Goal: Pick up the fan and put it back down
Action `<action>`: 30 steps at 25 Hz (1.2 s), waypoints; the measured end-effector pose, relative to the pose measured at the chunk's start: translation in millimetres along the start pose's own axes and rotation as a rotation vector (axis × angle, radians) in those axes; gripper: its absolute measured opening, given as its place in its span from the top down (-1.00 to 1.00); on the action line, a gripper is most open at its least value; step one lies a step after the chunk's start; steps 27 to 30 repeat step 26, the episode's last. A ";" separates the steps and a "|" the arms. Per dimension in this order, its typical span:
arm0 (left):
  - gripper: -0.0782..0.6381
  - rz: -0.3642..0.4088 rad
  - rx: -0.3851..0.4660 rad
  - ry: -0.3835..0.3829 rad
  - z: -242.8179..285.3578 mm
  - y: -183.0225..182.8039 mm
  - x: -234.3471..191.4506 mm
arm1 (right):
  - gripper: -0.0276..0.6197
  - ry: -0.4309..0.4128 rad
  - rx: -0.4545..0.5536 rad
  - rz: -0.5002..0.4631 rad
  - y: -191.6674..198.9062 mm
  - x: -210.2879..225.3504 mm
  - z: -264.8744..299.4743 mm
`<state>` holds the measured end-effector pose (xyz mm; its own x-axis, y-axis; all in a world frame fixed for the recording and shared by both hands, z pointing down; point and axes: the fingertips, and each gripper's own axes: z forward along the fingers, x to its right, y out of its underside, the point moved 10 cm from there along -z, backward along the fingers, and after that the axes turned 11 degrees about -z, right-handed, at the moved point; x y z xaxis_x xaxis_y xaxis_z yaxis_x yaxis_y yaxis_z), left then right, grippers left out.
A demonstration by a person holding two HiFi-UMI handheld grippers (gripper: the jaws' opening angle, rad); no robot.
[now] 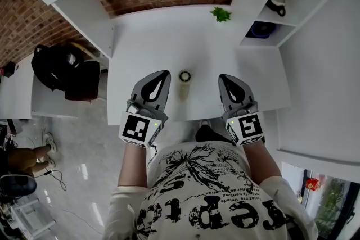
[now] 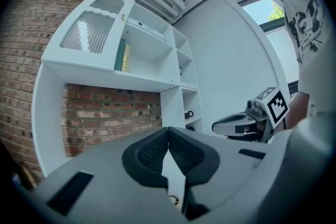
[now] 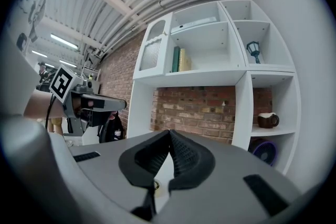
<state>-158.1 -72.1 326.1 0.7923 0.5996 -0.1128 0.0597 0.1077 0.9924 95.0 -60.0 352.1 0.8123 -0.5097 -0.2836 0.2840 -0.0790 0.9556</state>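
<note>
Two grippers, both empty: I hold my left gripper (image 1: 162,76) and right gripper (image 1: 226,79) level over the near edge of the white bench (image 1: 157,42), each pair of fingers (image 2: 152,152) pressed together on nothing. Between them lies what I take for the fan (image 1: 184,83), a small cream handheld one with a ring head, flat on the bench and touched by neither gripper. I cannot tell whether it is waiting to be lifted or has already been set back down; nothing is under way. To the right, the shelf unit's cubbies hold a dark mug (image 3: 268,120), a round purple-rimmed fan-like device (image 3: 264,153) below it, a small lantern (image 3: 254,51) and a few books (image 3: 180,59). A potted plant (image 1: 221,14) sits at the far edge.
</note>
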 end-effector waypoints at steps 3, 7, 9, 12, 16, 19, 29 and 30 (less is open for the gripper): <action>0.74 -0.007 0.027 0.004 2.7 -2.0 4.8 | 0.87 -0.011 0.000 -0.004 1.4 1.7 -0.9; 0.74 -0.008 0.011 -0.005 6.3 1.5 7.3 | 0.87 -0.025 0.001 -0.010 4.2 4.8 -1.9; 0.74 -0.007 -0.005 -0.010 8.5 2.9 8.1 | 0.87 -0.029 0.000 -0.008 6.5 6.6 -1.5; 0.74 -0.005 -0.016 -0.007 11.6 4.5 10.7 | 0.87 -0.032 -0.006 -0.008 9.6 10.6 0.9; 0.74 -0.008 -0.002 -0.006 16.0 2.9 10.2 | 0.87 -0.033 -0.008 -0.011 10.2 14.3 7.2; 0.74 -0.044 0.020 -0.024 20.0 3.2 5.9 | 0.87 -0.040 -0.013 -0.011 11.3 15.3 12.5; 0.74 -0.052 0.010 -0.028 28.1 3.5 -4.1 | 0.87 -0.048 -0.036 0.000 15.3 16.3 24.5; 0.74 -0.052 0.010 -0.028 28.1 3.5 -4.1 | 0.87 -0.048 -0.036 0.000 15.3 16.3 24.5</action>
